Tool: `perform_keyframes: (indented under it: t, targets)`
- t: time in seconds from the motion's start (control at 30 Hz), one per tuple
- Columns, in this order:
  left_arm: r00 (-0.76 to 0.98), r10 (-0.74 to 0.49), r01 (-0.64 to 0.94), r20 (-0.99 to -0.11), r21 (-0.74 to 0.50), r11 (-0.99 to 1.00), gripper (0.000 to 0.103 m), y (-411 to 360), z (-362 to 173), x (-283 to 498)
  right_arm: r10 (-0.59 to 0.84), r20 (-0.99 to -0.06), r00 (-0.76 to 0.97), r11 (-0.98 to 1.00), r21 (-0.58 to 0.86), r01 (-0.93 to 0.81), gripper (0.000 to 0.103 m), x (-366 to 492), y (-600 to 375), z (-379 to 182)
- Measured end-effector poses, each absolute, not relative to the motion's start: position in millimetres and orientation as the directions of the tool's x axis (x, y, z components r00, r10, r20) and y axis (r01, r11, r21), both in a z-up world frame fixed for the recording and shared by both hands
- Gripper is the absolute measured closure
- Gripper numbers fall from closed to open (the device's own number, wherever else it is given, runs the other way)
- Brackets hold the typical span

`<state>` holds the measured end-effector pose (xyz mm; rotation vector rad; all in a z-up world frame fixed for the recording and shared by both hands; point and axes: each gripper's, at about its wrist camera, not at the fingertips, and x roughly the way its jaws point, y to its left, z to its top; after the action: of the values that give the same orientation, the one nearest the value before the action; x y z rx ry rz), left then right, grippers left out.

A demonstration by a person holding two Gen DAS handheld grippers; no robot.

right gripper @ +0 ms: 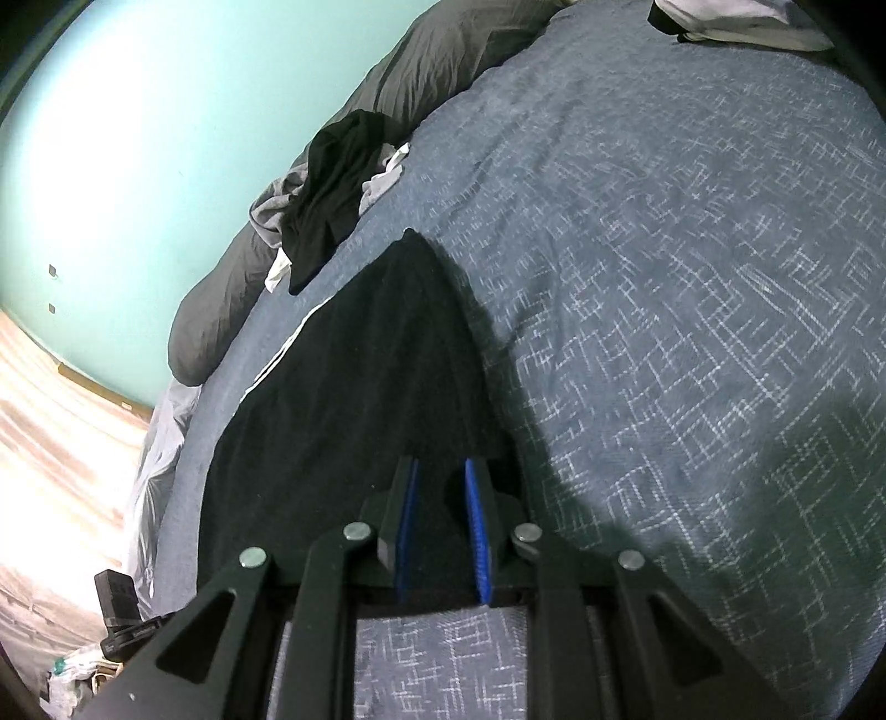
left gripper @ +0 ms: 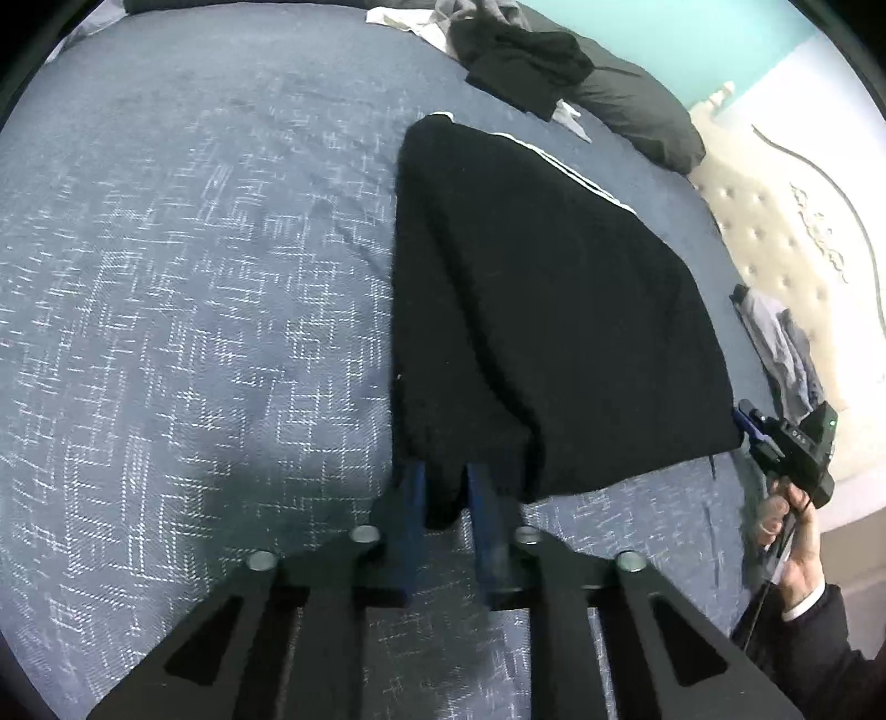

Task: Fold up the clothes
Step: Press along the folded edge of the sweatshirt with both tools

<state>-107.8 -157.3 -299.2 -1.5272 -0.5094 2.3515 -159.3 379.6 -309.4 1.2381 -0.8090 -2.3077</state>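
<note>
A black garment with white side stripes (left gripper: 542,310) lies lengthwise on the blue patterned bedspread (left gripper: 194,332), and its near edge is lifted. My left gripper (left gripper: 451,493) is shut on the near left corner, with black cloth bunched between its blue fingers. My right gripper (left gripper: 747,423), held by a hand, sits at the near right corner. In the right wrist view the right gripper (right gripper: 443,526) is shut on the black garment (right gripper: 354,399), whose cloth runs between its blue pads (right gripper: 477,526).
A loose pile of black, grey and white clothes (left gripper: 515,50) sits at the far edge, beside a dark grey duvet roll (left gripper: 637,105). A cream tufted headboard (left gripper: 775,249) and grey clothes (left gripper: 781,343) lie to the right. A turquoise wall (right gripper: 138,138) and wooden floor (right gripper: 50,443) border the bed.
</note>
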Motion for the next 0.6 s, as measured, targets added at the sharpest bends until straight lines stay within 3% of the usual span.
perform_keyframes:
  t: [0.6]
  targets:
    - [-0.406,0.419,-0.032,-0.812,-0.446,-0.895,0.097,-182.7,-294.3,-104.0,-0.588,-0.619,-0.521,-0.75,0.658,0.066,0.086,-163.2,379.9,-314.9]
